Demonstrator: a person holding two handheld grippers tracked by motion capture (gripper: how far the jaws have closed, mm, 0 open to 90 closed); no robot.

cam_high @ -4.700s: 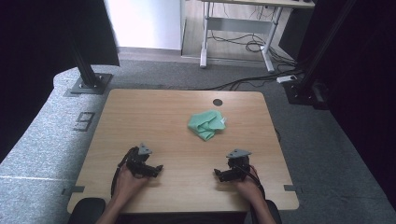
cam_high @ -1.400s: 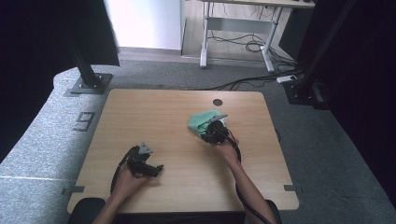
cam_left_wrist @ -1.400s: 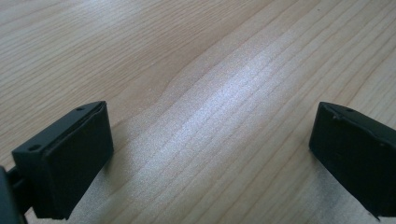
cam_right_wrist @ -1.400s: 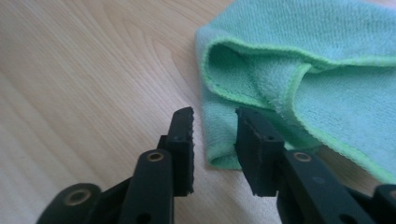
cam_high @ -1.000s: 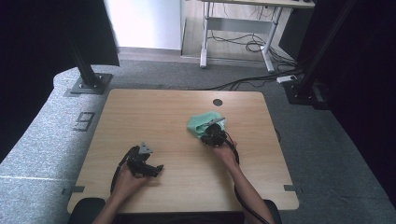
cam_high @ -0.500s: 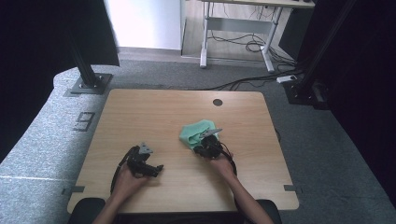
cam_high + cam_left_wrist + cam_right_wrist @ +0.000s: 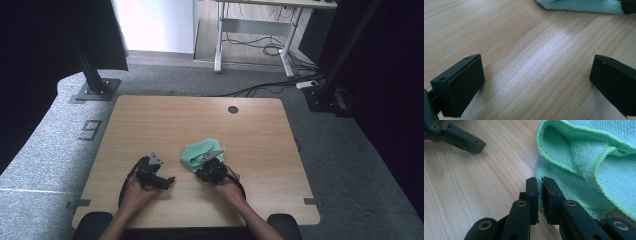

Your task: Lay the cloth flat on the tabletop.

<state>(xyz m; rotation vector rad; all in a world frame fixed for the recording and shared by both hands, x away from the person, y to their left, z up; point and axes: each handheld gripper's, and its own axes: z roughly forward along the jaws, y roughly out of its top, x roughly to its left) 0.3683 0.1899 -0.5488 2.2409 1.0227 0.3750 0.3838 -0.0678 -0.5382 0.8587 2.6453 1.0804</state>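
Your right gripper (image 7: 540,185) pinches the green cloth's (image 7: 584,170) near edge, jaws nearly closed. The cloth bunches at twelve o'clock from it, mid-table. Your left gripper (image 7: 534,82), wide open and empty, sits at nine o'clock.

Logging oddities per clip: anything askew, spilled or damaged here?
Nothing spilled or damaged. The green cloth lies crumpled, not flat, its edge pinched in the right gripper; the left gripper rests open on the bare table.
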